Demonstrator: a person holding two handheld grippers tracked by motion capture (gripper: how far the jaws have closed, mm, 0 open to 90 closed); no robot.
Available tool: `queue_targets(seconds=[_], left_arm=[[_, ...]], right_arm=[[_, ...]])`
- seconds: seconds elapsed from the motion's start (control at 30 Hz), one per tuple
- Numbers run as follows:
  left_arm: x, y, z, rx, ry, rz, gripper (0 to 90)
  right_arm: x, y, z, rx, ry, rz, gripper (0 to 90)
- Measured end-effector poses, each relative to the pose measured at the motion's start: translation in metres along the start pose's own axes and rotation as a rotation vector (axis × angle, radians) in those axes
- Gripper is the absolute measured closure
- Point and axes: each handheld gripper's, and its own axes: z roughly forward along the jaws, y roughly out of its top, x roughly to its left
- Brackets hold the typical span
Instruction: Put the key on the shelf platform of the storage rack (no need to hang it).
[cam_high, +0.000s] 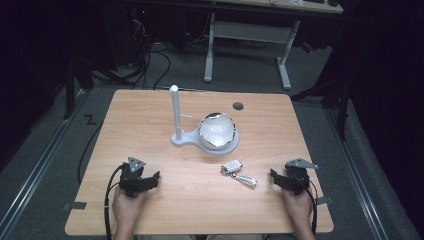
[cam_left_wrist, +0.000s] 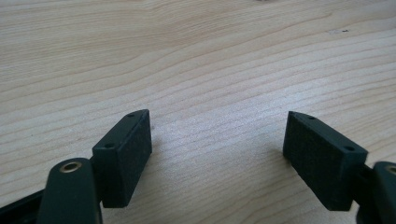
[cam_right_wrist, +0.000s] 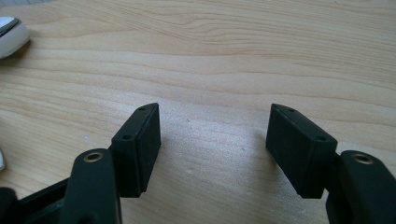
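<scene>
A light wooden table (cam_high: 150, 115) seen from above. Near its middle stands a white stand (cam_high: 176, 120) with an upright post; on its round base sits a shiny bowl (cam_high: 217, 131), whose contents cannot be made out. In front of the bowl, toward the person, a key fob with a metal key (cam_high: 238, 172) lies flat on the wood. The left gripper (cam_high: 156, 177) rests near the front edge, well apart from the keys on their left, its jaws spread wide with only bare wood between them. The right gripper (cam_high: 273, 175) rests near the keys on their right, jaws likewise spread and holding nothing
</scene>
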Motion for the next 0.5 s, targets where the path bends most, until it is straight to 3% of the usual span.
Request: queue_targets(seconds=[0.5], left_arm=[[-0.0001,0.0,0.0,0.0,0.001,0.0,24.2]], right_arm=[[0.0005,0.0,0.0001,0.0,-0.003,0.003,35.8]])
